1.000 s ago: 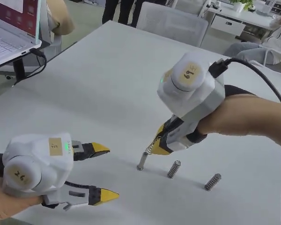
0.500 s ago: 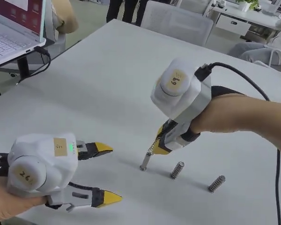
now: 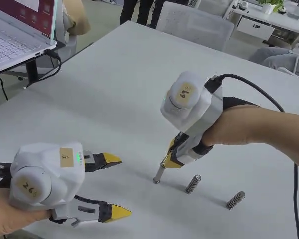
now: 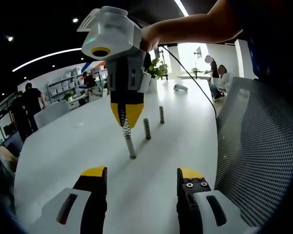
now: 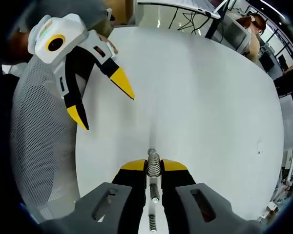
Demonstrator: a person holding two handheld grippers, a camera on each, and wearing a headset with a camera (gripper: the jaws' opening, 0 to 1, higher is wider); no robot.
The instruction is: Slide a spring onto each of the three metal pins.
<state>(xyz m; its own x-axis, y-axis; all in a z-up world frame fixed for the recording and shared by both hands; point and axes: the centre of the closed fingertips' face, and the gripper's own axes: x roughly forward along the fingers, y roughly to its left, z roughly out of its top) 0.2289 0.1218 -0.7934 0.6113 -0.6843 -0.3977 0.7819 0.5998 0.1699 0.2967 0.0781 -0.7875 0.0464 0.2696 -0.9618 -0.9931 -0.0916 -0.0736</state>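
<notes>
One spring [image 5: 155, 167] sits partly hidden inside the right tool's [image 3: 174, 157] grip.

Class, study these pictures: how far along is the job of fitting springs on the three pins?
Done: the middle pin and end pin carry springs. In hand: the right hand-held gripper is shut on the last spring, which appears threaded over the top of the bare pin. Left: slide it down and let go. The left hand-held gripper is open and holds nothing.
</notes>
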